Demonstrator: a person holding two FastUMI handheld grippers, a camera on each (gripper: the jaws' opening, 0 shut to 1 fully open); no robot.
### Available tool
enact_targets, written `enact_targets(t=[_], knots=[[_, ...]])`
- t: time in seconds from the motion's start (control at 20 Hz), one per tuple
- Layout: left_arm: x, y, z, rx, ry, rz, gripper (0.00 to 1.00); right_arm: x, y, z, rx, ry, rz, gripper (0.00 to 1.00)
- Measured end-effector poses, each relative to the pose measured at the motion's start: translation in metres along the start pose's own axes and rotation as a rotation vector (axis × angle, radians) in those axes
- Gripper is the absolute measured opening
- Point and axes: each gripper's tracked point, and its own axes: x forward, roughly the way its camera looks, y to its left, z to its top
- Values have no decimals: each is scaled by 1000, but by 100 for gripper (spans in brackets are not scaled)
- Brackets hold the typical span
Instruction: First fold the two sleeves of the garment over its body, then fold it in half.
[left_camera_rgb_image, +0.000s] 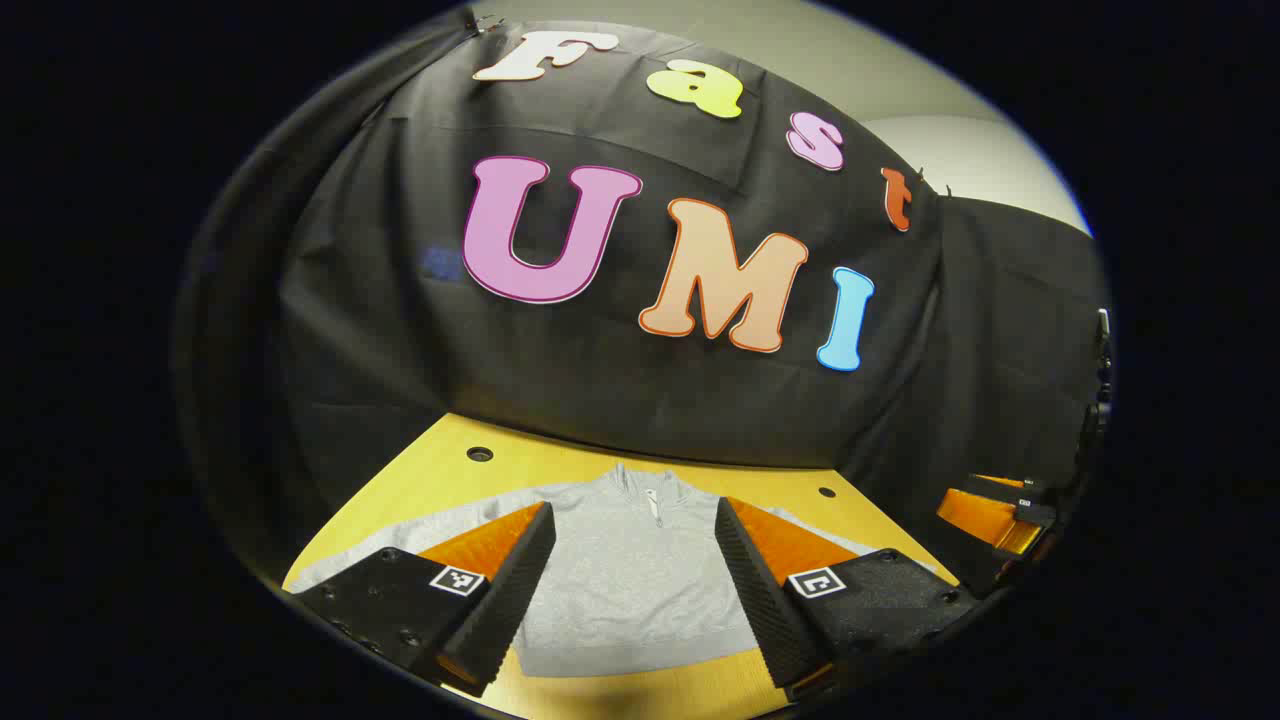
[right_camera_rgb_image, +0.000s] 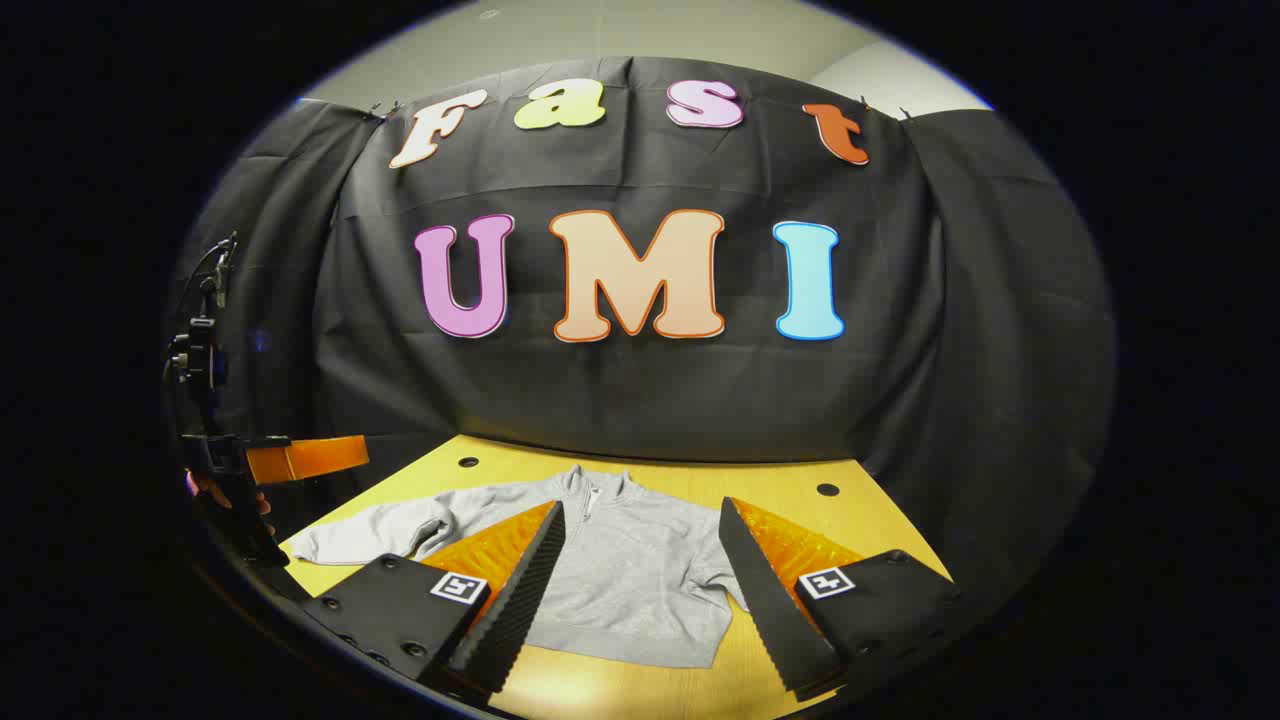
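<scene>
Grey zip-neck pullover (left_camera_rgb_image: 630, 570) flat on yellow wooden table (left_camera_rgb_image: 440, 470), sleeves unfolded. I hold left gripper (left_camera_rgb_image: 633, 585), right gripper (right_camera_rgb_image: 640, 580) above near hem, fingers apart, ready for sleeves.

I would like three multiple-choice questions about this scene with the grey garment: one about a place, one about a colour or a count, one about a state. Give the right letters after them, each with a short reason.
1. Where does the garment lie?
A. flat on the wooden table
B. hung on the booth's wall
C. inside a basket

2. What colour is the garment?
A. red
B. light grey
C. dark blue

3. How do the left gripper and the right gripper stand?
A. both shut on a sleeve
B. one open, one shut on the collar
C. both open, holding nothing

Answers:
1. A, since both views show it spread on the tabletop, collar toward the wall.
2. B, since its cloth is pale grey in both views.
3. C, since each gripper's fingers stand wide apart above the garment with nothing between them.
</scene>
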Motion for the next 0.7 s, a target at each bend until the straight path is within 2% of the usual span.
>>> enact_targets(t=[0.7], knots=[[-6, -10, -7, 16, 12, 18, 94, 1, -45, -18, 33, 17, -69, 97]])
